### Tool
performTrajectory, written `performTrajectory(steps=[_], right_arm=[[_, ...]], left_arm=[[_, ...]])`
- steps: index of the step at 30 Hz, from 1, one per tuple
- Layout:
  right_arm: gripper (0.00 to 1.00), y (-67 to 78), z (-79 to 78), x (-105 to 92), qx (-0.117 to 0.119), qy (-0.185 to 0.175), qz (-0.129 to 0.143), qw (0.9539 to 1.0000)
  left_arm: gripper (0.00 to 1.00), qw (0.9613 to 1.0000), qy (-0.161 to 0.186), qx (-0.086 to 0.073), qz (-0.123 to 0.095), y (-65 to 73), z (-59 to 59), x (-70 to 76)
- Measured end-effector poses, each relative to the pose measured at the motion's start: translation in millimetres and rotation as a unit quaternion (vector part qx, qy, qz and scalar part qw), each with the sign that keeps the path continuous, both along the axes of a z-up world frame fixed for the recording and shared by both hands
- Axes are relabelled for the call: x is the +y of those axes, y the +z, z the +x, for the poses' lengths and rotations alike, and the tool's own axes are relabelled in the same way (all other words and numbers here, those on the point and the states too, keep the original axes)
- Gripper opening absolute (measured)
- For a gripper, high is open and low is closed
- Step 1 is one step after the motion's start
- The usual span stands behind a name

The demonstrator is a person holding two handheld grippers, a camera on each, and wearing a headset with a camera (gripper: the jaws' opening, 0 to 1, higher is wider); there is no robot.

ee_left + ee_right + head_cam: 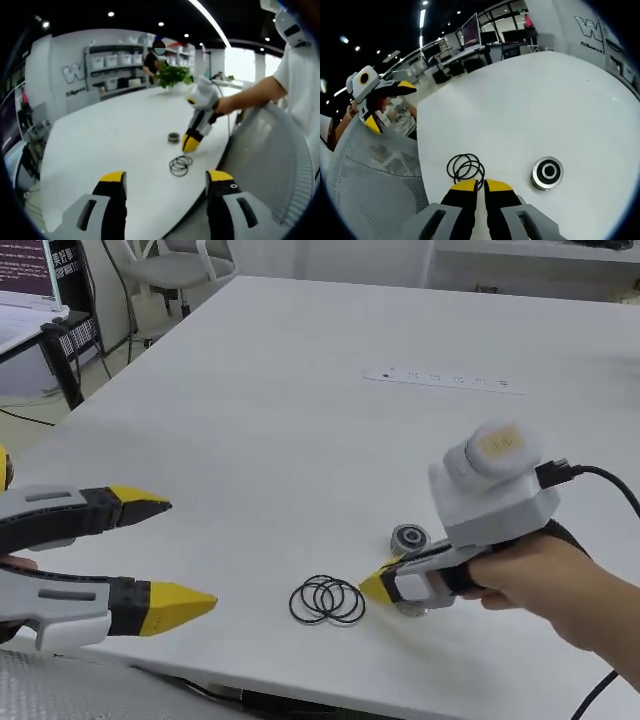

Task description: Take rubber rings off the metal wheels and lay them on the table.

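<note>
- White surface [300,420] fills an office room lined with shelves and monitors.
- Left gripper [192,552] hangs level at the near edge, fingers spread wide.
- Right gripper [374,587], held in a hand, angles down to the surface, fingers pressed together.
- Power strip [445,380] lies far back.
- Black rings [327,600] lie overlapped on the surface, just beyond the right fingertips.
- Metal wheel [409,537] sits flat nearby.

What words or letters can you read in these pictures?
"W": big letter on the wall.
Small line under the W: too blurred to read.
Screen and dark sign beside it: text too small.
White strip on the table: marks too small.
</note>
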State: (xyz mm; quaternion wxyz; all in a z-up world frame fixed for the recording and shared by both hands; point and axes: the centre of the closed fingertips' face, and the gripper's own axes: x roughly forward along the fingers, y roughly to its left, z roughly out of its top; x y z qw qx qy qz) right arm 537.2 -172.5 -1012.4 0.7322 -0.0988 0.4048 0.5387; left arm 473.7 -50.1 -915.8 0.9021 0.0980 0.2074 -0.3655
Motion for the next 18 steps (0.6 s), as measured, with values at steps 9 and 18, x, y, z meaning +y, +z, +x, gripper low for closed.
performTrajectory(steps=[9,18], right_arm=[[0.12,32.3,4.6,-2.7,-0.027,0.002,0.023,0.9994],[0.31,69.9,-12.1,-17.9,-0.088,0.030,0.035,0.9951]], left_arm=[[0.65,0.9999,0.006,-0.009,0.003,5.9,-1.8,1.8],[0.71,0.9998,0.019,-0.011,0.003,9.0,-1.0,1.8]])
